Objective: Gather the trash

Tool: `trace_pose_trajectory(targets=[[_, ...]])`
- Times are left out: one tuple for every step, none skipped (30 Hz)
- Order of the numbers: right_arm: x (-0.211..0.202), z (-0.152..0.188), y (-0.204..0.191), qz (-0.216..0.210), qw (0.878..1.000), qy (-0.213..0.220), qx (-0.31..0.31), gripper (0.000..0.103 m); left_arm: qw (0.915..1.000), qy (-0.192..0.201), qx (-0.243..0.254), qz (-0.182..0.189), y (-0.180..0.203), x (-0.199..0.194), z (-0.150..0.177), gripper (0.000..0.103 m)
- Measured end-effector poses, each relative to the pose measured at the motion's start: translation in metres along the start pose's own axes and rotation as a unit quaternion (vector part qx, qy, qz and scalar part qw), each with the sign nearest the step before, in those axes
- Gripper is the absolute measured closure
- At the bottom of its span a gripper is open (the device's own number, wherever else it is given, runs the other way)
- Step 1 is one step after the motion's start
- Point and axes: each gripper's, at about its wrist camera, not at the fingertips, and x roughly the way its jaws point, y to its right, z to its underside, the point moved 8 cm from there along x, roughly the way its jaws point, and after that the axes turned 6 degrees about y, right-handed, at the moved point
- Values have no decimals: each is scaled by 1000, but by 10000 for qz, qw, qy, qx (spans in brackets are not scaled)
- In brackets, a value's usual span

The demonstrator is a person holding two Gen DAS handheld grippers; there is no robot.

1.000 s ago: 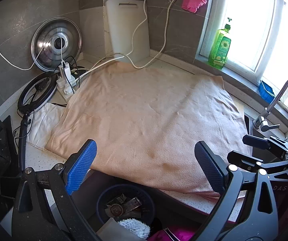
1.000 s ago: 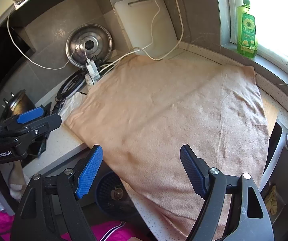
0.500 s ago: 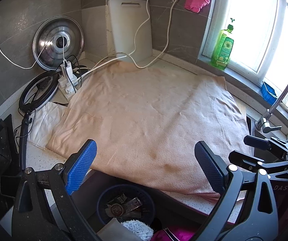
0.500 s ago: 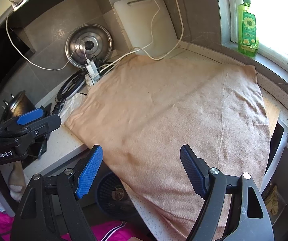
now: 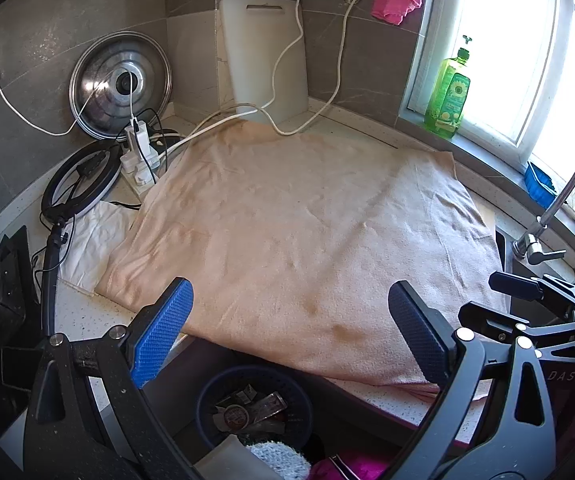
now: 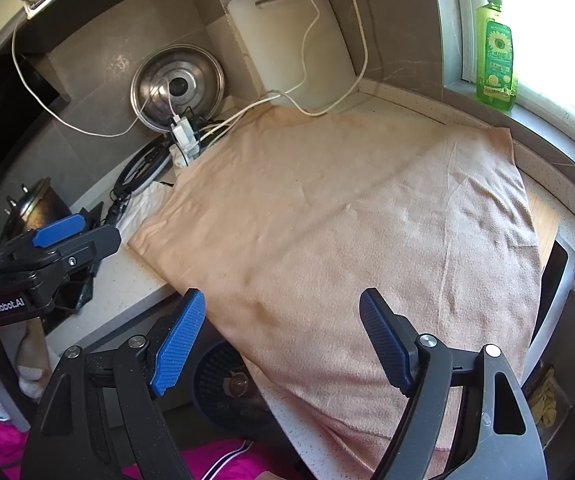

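A dark blue bin (image 5: 253, 404) stands on the floor below the counter's front edge, with wrappers (image 5: 247, 410) inside; in the right wrist view the bin (image 6: 223, 388) is partly hidden under the counter. A peach towel (image 5: 299, 240) (image 6: 347, 232) covers most of the counter, and I see no loose trash on it. My left gripper (image 5: 289, 324) hangs open over the towel's front edge, above the bin. My right gripper (image 6: 281, 332) is open too, with nothing between its fingers. Each gripper shows at the edge of the other's view.
At the back left lean a steel pot lid (image 5: 121, 84), a white cutting board (image 5: 265, 56), a power strip with cables (image 5: 139, 156) and a ring light (image 5: 81, 180). A green soap bottle (image 5: 449, 94) stands on the window sill. A tap (image 5: 547, 216) and sink lie right.
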Motion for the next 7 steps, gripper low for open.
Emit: trace_pose_trajectory(targets=[[0, 0, 0, 1, 10000, -2, -3, 24, 10000, 10, 1, -19, 0, -1, 1, 3], [0, 0, 0, 3, 10000, -2, -7, 24, 10000, 24, 7, -39, 0, -1, 1, 3], [0, 0, 0, 5, 10000, -4, -10, 24, 10000, 42, 18, -53, 1, -2, 2, 3], [0, 1, 0, 6, 10000, -8, -11, 24, 10000, 60, 27, -70, 2, -2, 2, 3], [0, 1, 0, 6, 10000, -5, -6, 24, 9999, 75, 41, -89, 3, -2, 2, 3], [0, 1, 0, 7, 10000, -6, -5, 24, 9999, 74, 56, -94, 3, -2, 3, 3], [0, 1, 0, 4, 10000, -3, -5, 24, 9999, 54, 67, -87, 4, -1, 3, 3]])
